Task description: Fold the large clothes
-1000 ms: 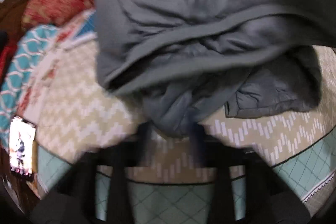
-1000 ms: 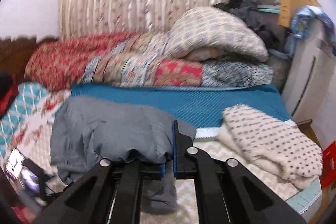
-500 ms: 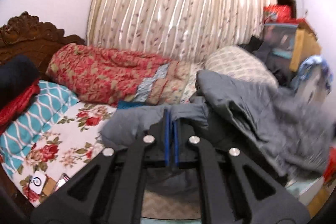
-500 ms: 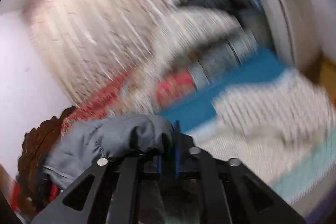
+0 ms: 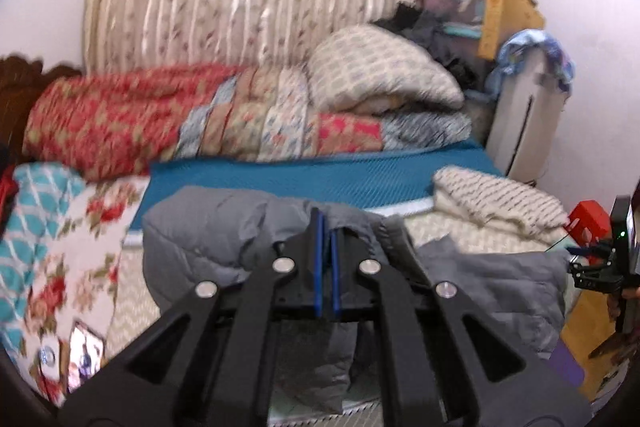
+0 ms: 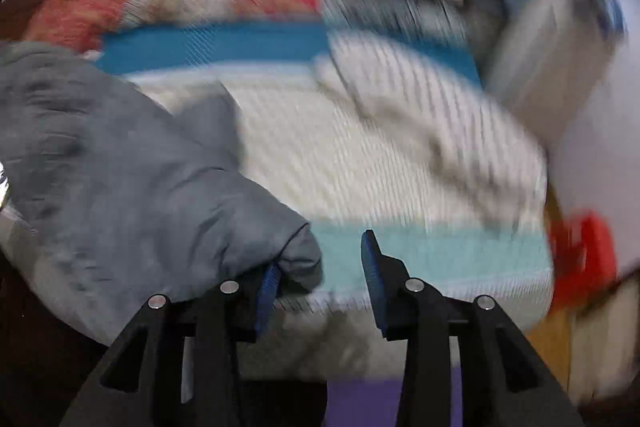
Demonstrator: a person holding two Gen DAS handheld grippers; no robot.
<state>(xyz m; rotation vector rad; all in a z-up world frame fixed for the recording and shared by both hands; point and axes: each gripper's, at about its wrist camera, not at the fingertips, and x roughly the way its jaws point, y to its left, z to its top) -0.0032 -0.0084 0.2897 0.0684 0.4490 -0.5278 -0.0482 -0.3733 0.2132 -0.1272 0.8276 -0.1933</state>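
The left gripper (image 5: 327,227) has its blue-padded fingers (image 5: 318,259) pressed almost together, pinching a fold of the grey jacket (image 5: 208,239), which lies bunched on the bed (image 5: 320,183). The right gripper (image 6: 320,267) has its fingers (image 6: 374,267) spread wide; the jacket's edge (image 6: 296,251) rests against the left finger, not clamped.

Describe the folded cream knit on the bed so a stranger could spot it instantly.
Start at the bed, with quilts stacked along the curtain wall. At its right end, beside the white appliance, lies the cream knit. Its dark speckled pattern and pale colour set it apart from the plain grey jacket nearby, which the left gripper is pinching.
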